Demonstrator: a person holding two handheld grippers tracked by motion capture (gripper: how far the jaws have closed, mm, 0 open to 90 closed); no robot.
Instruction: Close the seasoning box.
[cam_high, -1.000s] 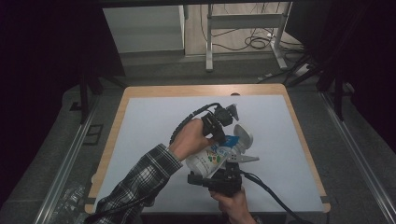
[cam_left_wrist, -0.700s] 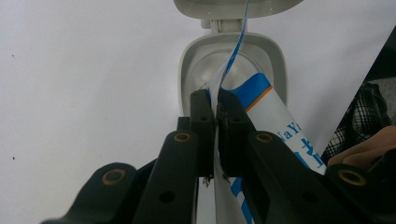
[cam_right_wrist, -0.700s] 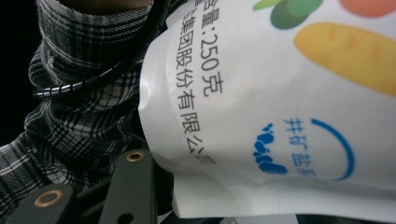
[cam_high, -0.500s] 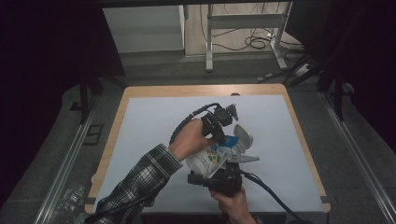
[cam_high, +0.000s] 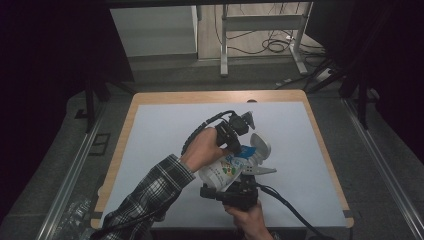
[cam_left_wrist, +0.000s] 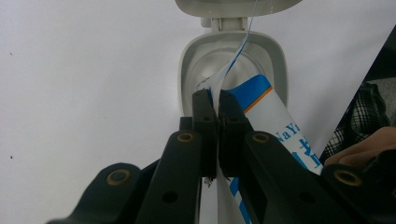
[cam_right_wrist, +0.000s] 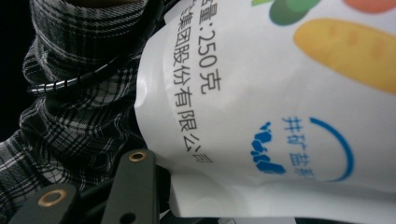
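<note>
Nothing has moved: both grippers' fingers still grasp the pouch (cam_high: 226, 172), tilted toward the container (cam_high: 260, 148).

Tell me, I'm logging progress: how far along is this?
Done: the container has its lid open. In hand: the right claw holds the pouch, the left claw pinches its top edge above the container. Left: likely tearing it open and pouring.

We see a white printed pouch (cam_right_wrist: 280, 116) close up, bearing black characters and a blue logo. Behind it, at left, is a plaid sleeve (cam_right_wrist: 70, 107) with a coiled cable (cam_right_wrist: 70, 80) across it.
</note>
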